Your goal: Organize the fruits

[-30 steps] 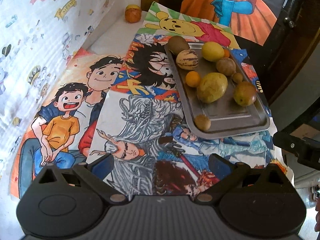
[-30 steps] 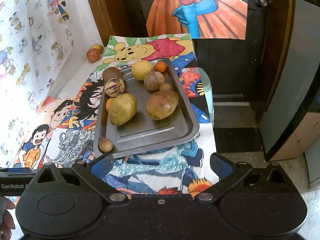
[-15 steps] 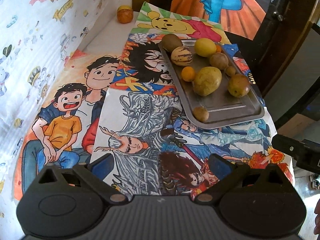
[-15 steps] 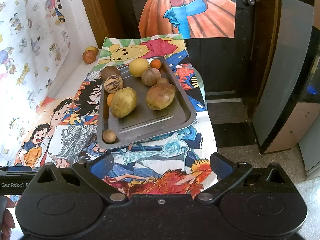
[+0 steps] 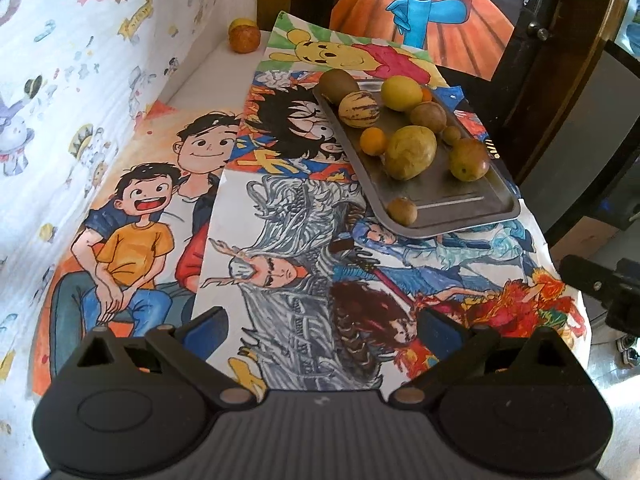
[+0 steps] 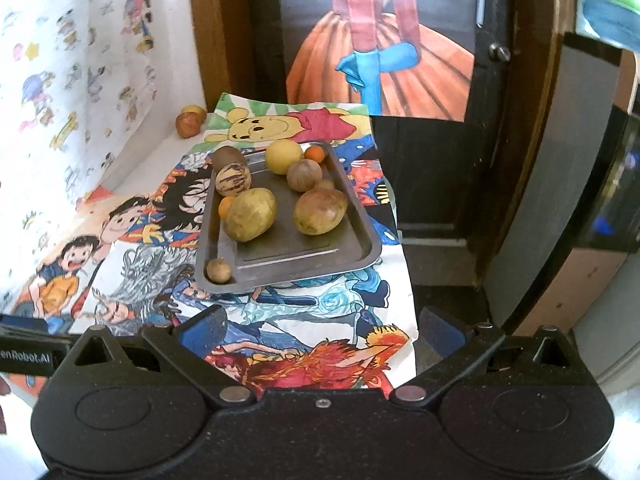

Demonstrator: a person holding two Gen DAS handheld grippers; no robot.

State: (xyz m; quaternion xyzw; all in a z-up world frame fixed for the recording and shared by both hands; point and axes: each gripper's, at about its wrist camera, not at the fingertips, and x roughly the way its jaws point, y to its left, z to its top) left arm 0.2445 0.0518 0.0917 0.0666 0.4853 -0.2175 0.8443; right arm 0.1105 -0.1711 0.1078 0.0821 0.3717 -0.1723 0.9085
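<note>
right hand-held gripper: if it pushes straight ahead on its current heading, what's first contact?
Probably the grey metal tray, near rim; the right hand-held gripper is open and aimed at it. The illustrated paper mat lies between, so a downward-tilted heading, unclear here, hits it first.

Both wrist views toward shared tray [image 5: 472, 216]

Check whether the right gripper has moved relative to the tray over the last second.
Yes. The right gripper has backed away: the metal tray now sits farther off, with more poster showing between.
</note>
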